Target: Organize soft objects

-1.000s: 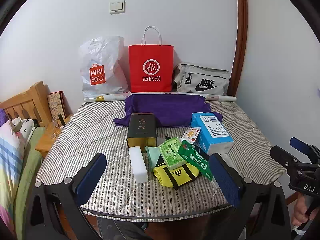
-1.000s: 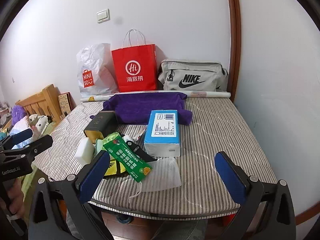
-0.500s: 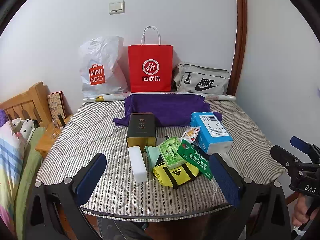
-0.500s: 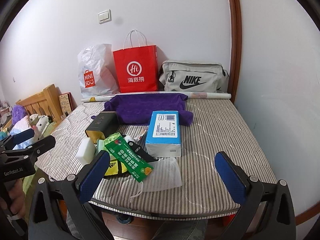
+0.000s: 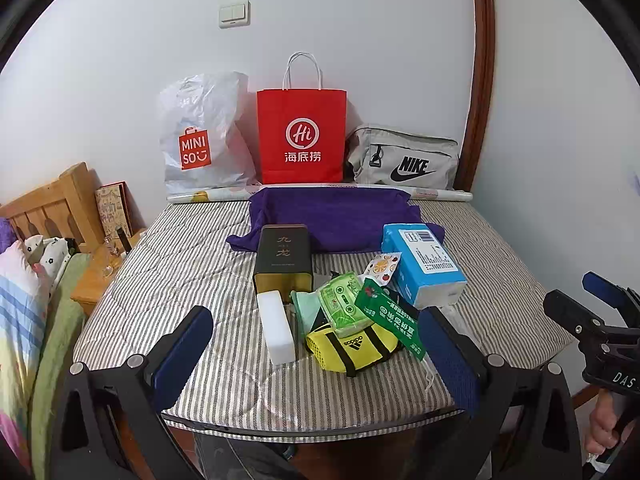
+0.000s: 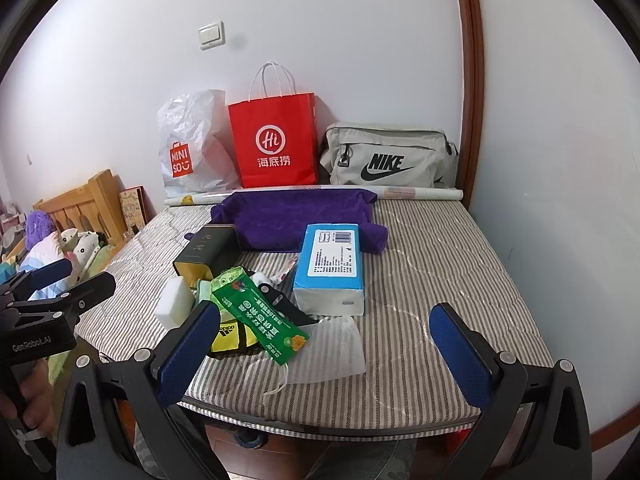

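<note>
Barely anything has changed over the last second: both views show the same bed (image 5: pixel 192 248) with the same heap, and only the right wrist view has drifted a touch, the wall bags sitting slightly lower and to the right in it. That suggests the sorting has not started; both hands seem to be lining up.

Left tongs (image 5: pixel 316 344) hang wide open and empty, short of the bed's near edge. Right tongs (image 6: pixel 324 344) are equally wide open and hold nothing, also off the near edge.

Most of the soft things lie in a heap near that edge: a yellow pouch (image 5: pixel 356 346) at the front, a green wipes pack (image 5: pixel 344 302) resting on it, a green packet (image 5: pixel 390 318) across both, a white sponge (image 5: pixel 276 326) just left. Beside them, a blue tissue pack (image 6: pixel 330 264) sits to the right with a clear bag (image 6: pixel 328 350) in front, and a purple towel (image 5: pixel 332 220) lies behind. Among them stands a hard dark tin (image 5: pixel 284 258). At the wall wait a white bag (image 5: pixel 200 136), a red bag (image 5: pixel 302 136) and a grey bag (image 5: pixel 404 158), probably the places to sort into.
</note>
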`<state>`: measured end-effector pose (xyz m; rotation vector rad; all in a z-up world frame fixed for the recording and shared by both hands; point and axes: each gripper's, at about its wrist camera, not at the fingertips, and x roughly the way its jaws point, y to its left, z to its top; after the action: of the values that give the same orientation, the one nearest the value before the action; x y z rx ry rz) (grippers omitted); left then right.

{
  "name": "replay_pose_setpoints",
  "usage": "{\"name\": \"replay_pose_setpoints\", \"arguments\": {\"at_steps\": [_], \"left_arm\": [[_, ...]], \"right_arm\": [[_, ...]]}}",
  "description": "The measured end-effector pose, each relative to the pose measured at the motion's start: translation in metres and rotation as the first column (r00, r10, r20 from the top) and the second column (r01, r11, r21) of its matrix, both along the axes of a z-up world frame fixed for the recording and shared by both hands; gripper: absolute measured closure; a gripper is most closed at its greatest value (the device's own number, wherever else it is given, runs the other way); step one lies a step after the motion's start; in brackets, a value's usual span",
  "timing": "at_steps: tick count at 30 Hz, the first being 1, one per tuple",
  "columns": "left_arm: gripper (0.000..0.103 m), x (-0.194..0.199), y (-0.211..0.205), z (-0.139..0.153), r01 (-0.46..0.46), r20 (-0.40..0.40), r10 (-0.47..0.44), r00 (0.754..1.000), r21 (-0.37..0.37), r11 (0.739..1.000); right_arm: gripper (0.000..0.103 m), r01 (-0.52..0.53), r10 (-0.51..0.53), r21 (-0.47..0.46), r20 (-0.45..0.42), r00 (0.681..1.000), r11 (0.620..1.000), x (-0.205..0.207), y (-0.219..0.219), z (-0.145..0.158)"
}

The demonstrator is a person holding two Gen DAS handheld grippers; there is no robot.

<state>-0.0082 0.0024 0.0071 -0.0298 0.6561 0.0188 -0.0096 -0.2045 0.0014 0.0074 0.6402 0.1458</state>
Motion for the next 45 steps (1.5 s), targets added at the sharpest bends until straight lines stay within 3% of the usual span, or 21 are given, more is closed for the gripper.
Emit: {"name": "replay_pose_setpoints", "arguments": {"at_steps": [15, 23, 29, 41, 43, 45], "left_arm": [[0.0, 0.007, 0.006, -0.006, -0.002, -0.011, 0.002, 1.0, -0.021, 1.0], [0.0, 0.033, 0.021, -0.034, 0.005, -0.083, -0.01, 0.996, -0.061, 0.998], [0.0, 0.055, 0.039, -0.067, -0.038, -0.166, 0.028, 0.986, -0.057, 0.998], [0.0, 0.09, 0.048, -0.119, -0.064, -0.237, 0.045, 0.97, -0.073, 0.995], [0.005, 0.095, 0.048, -0.125, -0.066, -0.24, 0.046, 0.97, -0.076, 0.995], [0.018, 0.1, 0.049, -0.131, -0.064, -0.244, 0.043, 0.969, -0.079, 0.995]], "right_arm": [[0.0, -0.015, 0.015, 0.013, -0.001, 1.0, 1.0, 0.01, 0.001, -0.009], [0.0, -0.03, 0.03, -0.006, -0.08, 0.996, 1.0, 0.039, -0.002, -0.051], [0.0, -0.061, 0.061, 0.007, -0.155, 0.986, 0.998, 0.057, -0.006, -0.089], [0.0, -0.116, 0.12, 0.034, -0.247, 0.961, 0.993, 0.079, -0.004, -0.148], [0.0, -0.12, 0.127, 0.039, -0.257, 0.958, 0.992, 0.082, -0.003, -0.154], [0.0, -0.122, 0.127, 0.035, -0.271, 0.954, 0.992, 0.086, -0.002, -0.162]]}}
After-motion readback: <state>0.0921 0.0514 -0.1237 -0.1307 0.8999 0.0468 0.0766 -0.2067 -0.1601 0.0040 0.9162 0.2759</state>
